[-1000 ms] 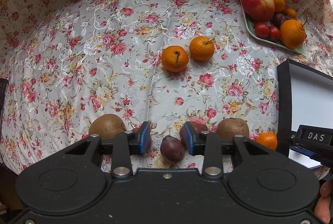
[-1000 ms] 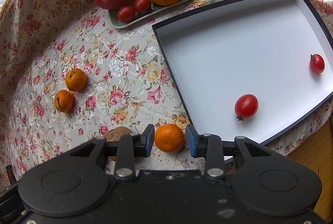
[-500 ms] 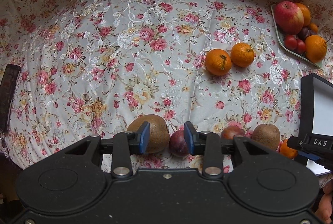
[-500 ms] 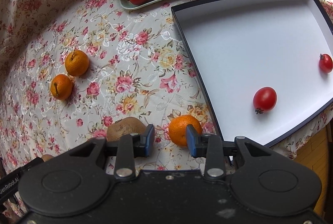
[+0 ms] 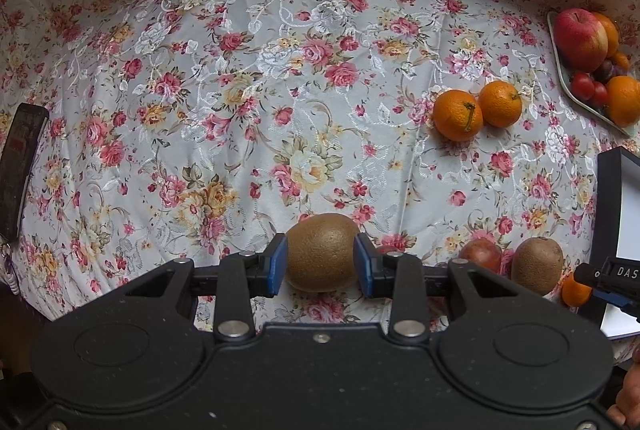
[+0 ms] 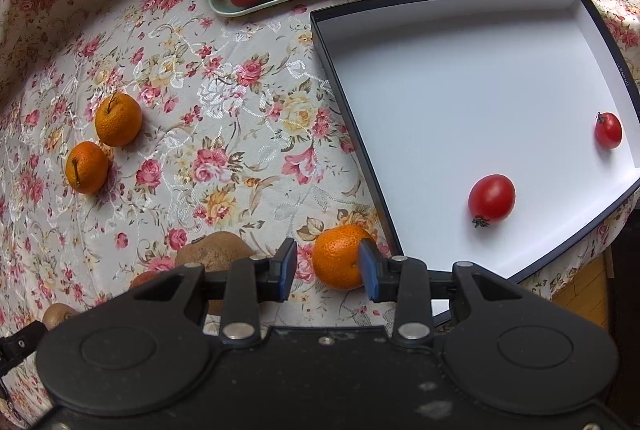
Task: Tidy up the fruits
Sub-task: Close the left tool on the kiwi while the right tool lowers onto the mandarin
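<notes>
Now | left gripper (image 5: 320,264) clamps brown fuzzy kiwi (image 5: 322,252) | right gripper (image 6: 327,268) opening around dimpled mandarin (image 6: 340,256)

Only readable text I can spot is the white letters "DAS" on the black body of the right gripper (image 5: 612,280), poking in at the left wrist view's edge.

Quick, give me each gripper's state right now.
Left gripper: shut on the kiwi.
Right gripper: opening; the mandarin sits between its pads, touching only one.
</notes>
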`<state>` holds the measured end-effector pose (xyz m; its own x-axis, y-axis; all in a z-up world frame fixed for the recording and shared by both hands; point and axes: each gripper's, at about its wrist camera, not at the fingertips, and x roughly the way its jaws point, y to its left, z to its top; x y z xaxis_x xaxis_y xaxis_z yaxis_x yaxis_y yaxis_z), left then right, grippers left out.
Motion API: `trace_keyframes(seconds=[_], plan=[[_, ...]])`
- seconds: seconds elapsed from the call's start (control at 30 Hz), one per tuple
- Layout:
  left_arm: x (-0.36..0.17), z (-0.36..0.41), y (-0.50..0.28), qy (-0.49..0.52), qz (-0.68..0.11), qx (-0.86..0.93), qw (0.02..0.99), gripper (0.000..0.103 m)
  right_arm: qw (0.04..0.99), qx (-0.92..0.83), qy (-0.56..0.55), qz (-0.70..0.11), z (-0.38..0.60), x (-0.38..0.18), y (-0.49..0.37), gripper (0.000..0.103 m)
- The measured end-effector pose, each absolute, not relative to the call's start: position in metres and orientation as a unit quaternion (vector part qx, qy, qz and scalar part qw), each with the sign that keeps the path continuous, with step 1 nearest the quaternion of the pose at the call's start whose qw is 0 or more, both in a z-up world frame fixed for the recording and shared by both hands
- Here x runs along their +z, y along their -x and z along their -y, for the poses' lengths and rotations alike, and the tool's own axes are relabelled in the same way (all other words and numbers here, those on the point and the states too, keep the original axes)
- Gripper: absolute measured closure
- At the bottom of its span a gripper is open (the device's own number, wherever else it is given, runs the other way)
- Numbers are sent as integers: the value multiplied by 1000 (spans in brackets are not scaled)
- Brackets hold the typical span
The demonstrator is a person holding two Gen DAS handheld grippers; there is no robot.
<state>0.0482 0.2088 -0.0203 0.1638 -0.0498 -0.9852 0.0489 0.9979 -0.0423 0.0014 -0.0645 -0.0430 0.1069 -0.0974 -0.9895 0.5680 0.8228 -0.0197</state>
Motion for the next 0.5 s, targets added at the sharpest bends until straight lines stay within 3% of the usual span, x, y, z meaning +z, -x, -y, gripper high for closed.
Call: trace_keyframes(seconds=[0.43,0.5], plan=[[-18,-209,-48,7,-646,-37,762,58,731,-241,-116,-628,54,-53,-6,64],[-18,-209,-48,7,-646,-37,762,58,738,-240,-100,-623,51,-52,-4,69]])
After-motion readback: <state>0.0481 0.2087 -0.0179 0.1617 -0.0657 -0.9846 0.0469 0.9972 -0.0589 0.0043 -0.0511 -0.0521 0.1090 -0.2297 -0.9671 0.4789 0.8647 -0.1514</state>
